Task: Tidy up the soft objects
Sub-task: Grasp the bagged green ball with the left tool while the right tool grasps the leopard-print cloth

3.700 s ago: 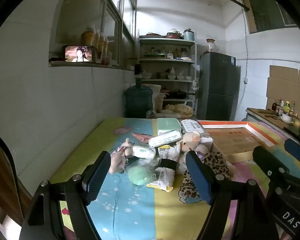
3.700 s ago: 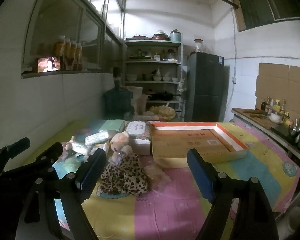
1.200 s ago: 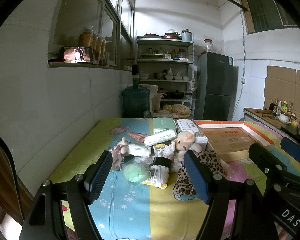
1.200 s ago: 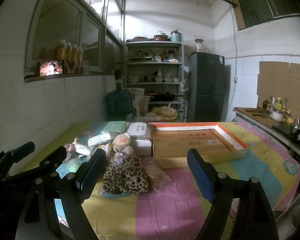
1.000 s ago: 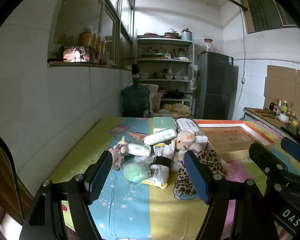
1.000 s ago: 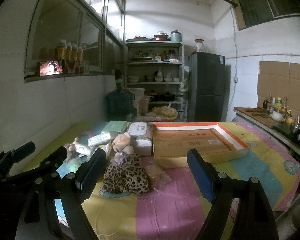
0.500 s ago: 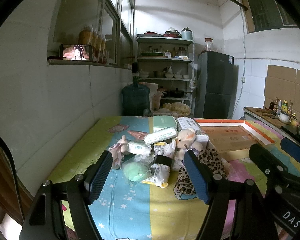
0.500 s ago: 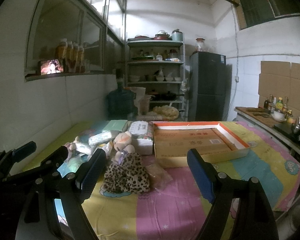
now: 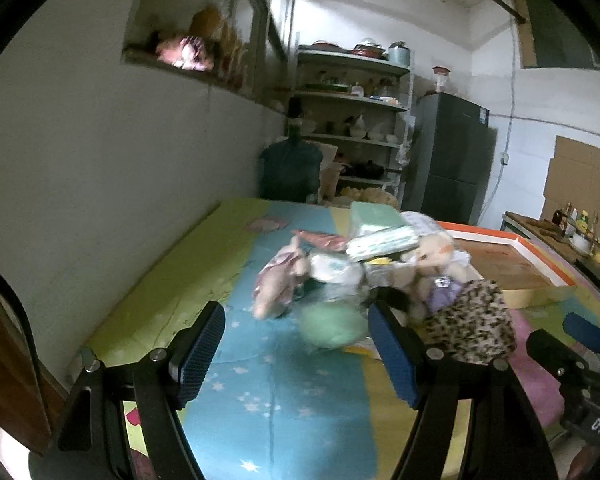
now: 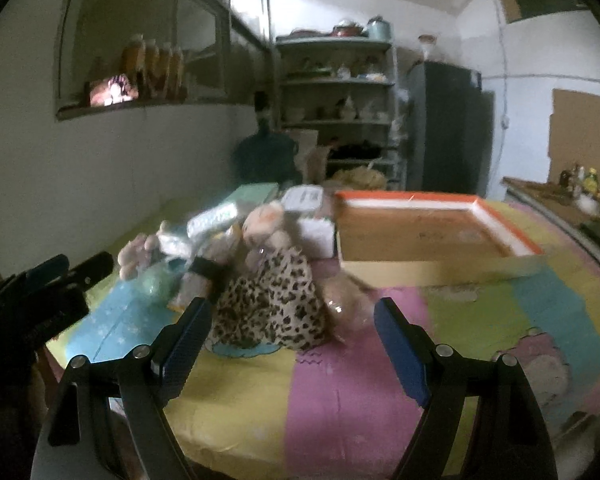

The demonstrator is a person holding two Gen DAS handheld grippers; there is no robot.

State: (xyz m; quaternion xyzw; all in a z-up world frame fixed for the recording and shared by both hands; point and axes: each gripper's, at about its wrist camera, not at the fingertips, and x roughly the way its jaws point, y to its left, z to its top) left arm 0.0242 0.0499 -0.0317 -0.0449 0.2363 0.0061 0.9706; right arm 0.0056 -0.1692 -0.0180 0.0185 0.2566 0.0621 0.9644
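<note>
Left gripper (image 9: 296,350) open, empty, above the tabletop (image 9: 268,400); pile of soft toys just ahead: pink plush (image 9: 278,286), green ball (image 9: 332,326), leopard cloth (image 10: 272,304); right gripper (image 10: 290,338) open, empty, near the cloth; cardboard tray (image 10: 428,240) beside the pile, right

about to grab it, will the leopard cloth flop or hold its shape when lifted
The leopard cloth lies slumped in soft folds on the table, so it will probably droop. It looks light, and would likely drag rather than roll if pushed.
</note>
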